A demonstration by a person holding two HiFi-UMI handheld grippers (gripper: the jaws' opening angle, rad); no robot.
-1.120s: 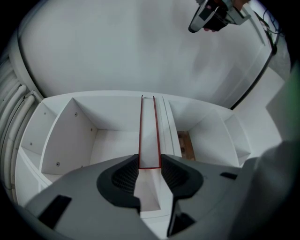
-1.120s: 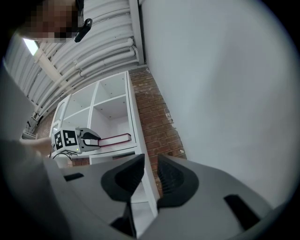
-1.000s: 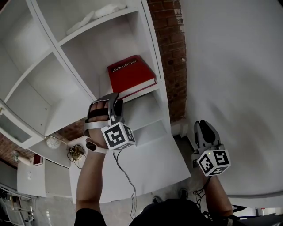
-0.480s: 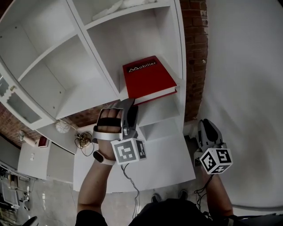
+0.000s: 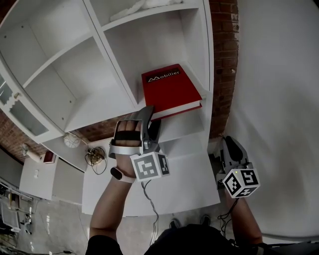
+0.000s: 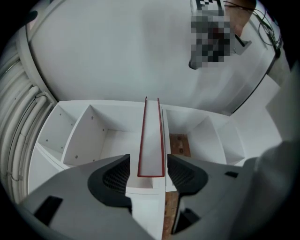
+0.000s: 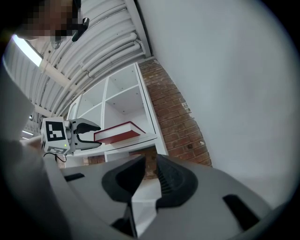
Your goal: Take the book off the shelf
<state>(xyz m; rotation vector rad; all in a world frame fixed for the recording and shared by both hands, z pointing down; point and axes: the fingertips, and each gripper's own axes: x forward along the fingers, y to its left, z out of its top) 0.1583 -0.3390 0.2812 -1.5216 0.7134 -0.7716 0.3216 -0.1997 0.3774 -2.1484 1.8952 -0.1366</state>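
Note:
A red hardback book point(image 5: 169, 89) lies flat on a board of the white shelf unit point(image 5: 114, 55), its near edge sticking out over the front. My left gripper point(image 5: 152, 118) points level at that edge. Its jaws have just been opening, and the left gripper view shows the book point(image 6: 151, 140) edge-on between the pads with a gap on each side. The right gripper view shows the book point(image 7: 117, 131) with the left gripper point(image 7: 86, 131) at its end. My right gripper point(image 5: 232, 149) hangs lower right, away from the shelf, jaws a little apart and empty point(image 7: 150, 176).
A brick wall point(image 5: 224, 64) runs beside the shelf, with a plain white wall point(image 5: 279, 99) to the right. A white cabinet top point(image 5: 184, 184) lies below the book's shelf. A crumpled white thing point(image 5: 144, 5) rests on the upper board. A cable point(image 5: 147, 199) trails from the left gripper.
The left gripper has moved up to the book's near edge and its jaws have spread, one above and one below that edge. The right gripper has barely shifted.

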